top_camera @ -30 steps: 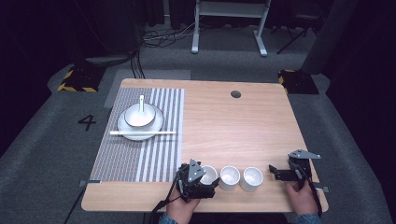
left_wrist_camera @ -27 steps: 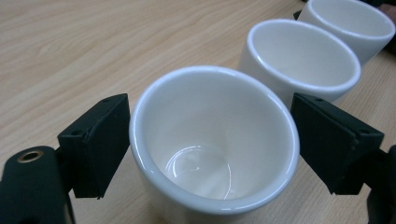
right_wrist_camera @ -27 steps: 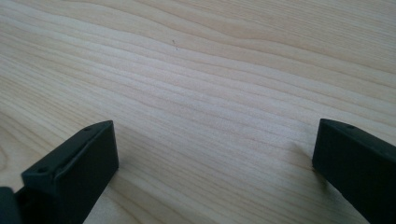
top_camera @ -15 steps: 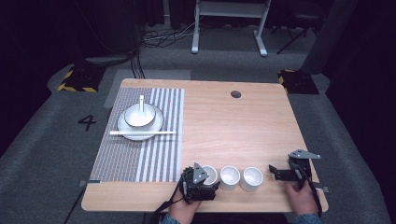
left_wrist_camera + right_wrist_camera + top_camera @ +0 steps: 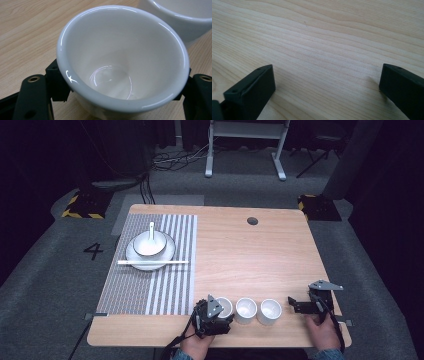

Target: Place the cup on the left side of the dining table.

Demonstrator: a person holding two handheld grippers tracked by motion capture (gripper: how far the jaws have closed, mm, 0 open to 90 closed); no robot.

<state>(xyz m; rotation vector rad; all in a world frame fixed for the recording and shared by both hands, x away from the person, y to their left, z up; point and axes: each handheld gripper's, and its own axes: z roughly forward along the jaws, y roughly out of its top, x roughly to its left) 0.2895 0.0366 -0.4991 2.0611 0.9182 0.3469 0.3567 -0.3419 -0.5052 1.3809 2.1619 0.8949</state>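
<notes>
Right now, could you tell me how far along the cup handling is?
Done: the place setting, bowl on the striped mat. In hand: the left gripper clasps the leftmost cup. Left: two cups wait untouched; the right gripper is open over bare table.

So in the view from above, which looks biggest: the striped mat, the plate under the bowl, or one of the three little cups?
Largest to smallest:
1. Striped placemat
2. Plate
3. Middle cup
The three cups look alike in size, so I would not rank them among themselves.
</notes>
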